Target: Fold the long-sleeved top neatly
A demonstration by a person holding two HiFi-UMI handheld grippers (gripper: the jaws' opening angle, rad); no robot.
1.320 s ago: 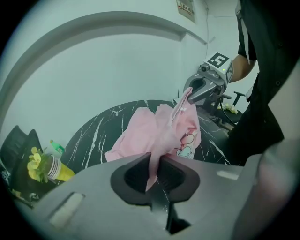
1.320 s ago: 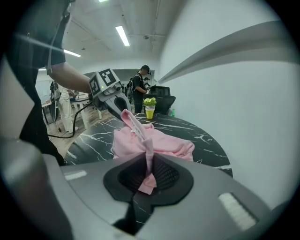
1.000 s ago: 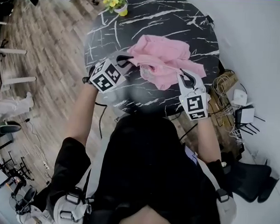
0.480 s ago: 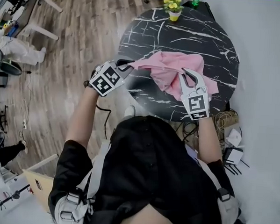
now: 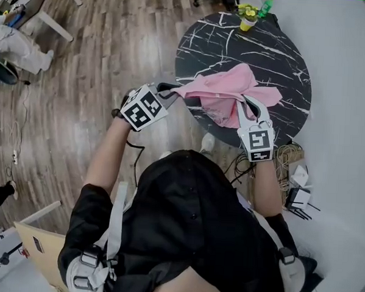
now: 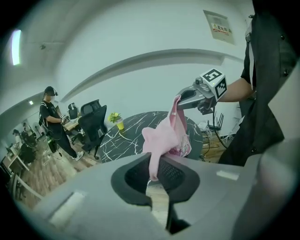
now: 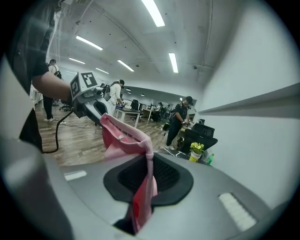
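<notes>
Clamping one pink top, two grippers

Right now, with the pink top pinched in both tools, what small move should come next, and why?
Probably draw the left tool and right tool further apart above the table. Both are shut on the pink top, which hangs bunched between them, so it needs spreading flat before any fold.

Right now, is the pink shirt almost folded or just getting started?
Just started. Done: the left hand-held gripper and right hand-held gripper are each shut on an edge of the pink top. In hand: it hangs crumpled between them over the black table. Left: spreading it flat, then every fold.
</notes>
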